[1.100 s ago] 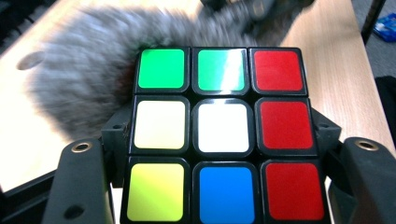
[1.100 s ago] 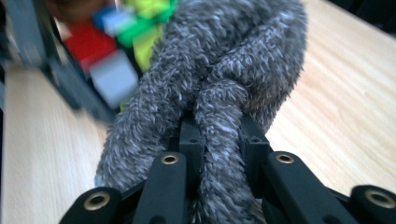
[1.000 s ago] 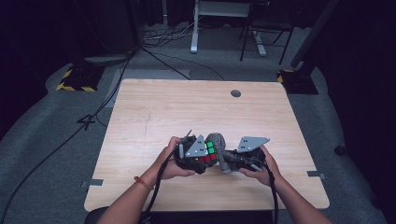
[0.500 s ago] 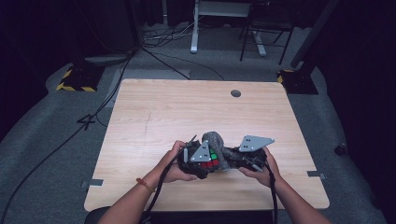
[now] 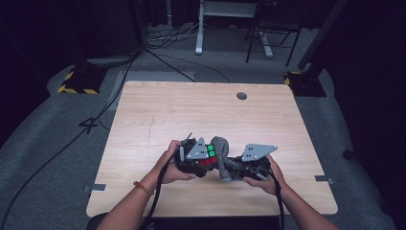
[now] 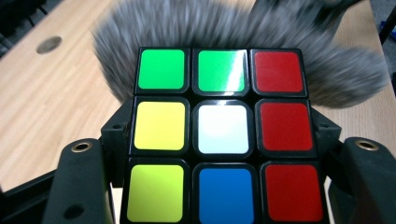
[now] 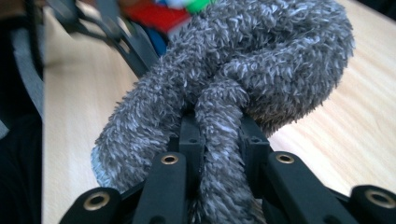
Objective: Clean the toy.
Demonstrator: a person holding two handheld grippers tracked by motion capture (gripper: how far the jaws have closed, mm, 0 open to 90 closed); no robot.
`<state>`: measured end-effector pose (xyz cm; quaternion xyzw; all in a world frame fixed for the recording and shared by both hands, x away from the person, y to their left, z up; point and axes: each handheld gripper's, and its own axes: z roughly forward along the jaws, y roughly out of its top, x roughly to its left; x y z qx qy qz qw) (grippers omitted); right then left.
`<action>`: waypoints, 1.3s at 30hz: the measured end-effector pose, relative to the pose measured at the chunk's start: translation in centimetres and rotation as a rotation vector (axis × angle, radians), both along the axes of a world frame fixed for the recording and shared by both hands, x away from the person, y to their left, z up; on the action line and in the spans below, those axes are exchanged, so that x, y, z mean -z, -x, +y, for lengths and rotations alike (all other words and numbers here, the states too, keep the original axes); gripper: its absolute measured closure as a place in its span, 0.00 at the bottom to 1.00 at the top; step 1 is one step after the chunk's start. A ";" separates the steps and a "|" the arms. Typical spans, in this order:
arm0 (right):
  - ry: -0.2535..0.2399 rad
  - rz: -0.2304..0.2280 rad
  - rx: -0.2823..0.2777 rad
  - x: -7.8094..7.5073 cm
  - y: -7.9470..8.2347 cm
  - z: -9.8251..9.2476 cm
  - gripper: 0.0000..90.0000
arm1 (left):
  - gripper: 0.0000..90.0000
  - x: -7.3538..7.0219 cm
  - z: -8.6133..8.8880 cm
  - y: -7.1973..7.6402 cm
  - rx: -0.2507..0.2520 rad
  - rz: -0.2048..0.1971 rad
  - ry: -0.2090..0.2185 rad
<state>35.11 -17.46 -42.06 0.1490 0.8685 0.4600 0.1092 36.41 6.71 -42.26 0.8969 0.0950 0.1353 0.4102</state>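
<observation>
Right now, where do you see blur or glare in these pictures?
Left gripper view: the grey fluffy cloth is blurred behind the sharp cube, with glare on a green sticker. Right gripper view: the cube is blurred. High view: dark surroundings, lit table.

Near the front edge of the table [image 5: 158, 115], a cube [image 5: 208, 156] is held in the left gripper [image 5: 194, 160]. Just to its right, a fluffy cloth [image 5: 221, 146] is pressed against it and is clamped by the right gripper [image 5: 234, 165].
</observation>
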 end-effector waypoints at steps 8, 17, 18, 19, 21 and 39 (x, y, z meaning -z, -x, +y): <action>-0.002 -0.043 0.044 -0.3 0.0 -0.3 0.84 | 0.37 0.3 -1.5 0.9 0.040 -0.018 -0.041; 0.045 0.020 0.056 1.3 -1.4 -0.5 0.84 | 0.37 -0.8 -0.6 1.0 0.041 -0.031 0.033; 0.043 0.009 0.056 1.2 -1.2 -0.5 0.85 | 0.37 -0.6 -0.7 1.0 0.040 -0.031 0.017; 0.034 0.005 0.051 1.1 -1.1 -0.5 0.84 | 0.37 -0.5 -0.9 1.0 0.042 -0.033 0.002; 0.014 -0.001 0.035 0.8 -0.9 -0.5 0.85 | 0.37 -0.2 -1.1 1.0 0.048 -0.028 -0.018; 0.019 -0.058 0.050 -0.1 -0.4 -0.4 0.85 | 0.37 0.5 -2.1 0.6 0.038 -0.025 -0.060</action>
